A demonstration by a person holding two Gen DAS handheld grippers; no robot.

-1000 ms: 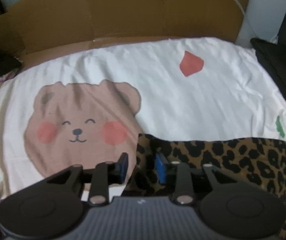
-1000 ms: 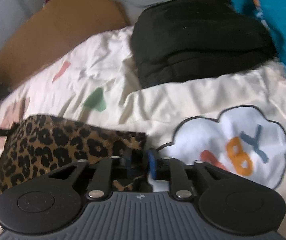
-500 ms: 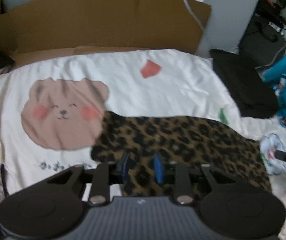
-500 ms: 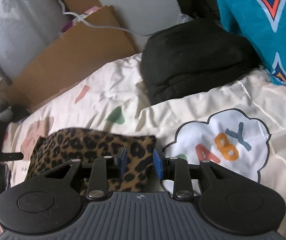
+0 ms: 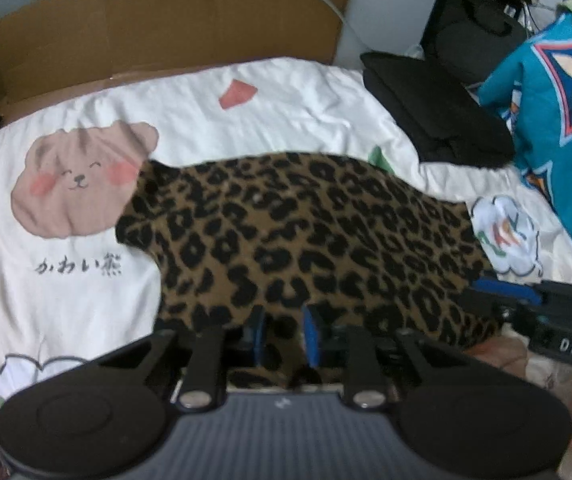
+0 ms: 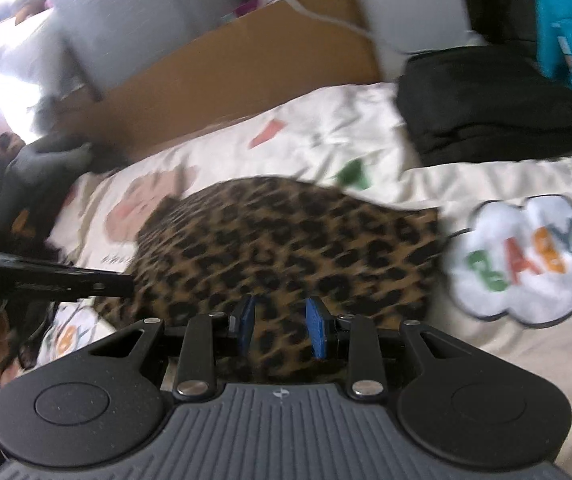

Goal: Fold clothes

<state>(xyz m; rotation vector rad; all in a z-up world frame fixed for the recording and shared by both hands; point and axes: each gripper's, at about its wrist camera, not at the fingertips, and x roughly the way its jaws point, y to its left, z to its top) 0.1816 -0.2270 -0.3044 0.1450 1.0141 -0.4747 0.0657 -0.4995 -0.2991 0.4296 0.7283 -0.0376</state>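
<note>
We're clamping the leopard-print garment near edge in both: left gripper jaws just been closing on it, right gripper pinching too. Garment is spreading across the cartoon-print sheet ahead.

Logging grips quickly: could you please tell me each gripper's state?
Left gripper: jaws just closing on leopard-print garment, holding it.
Right gripper: holding the same garment.

Leopard-print garment in brown and black, cream bedsheet, teal cloth.
</note>
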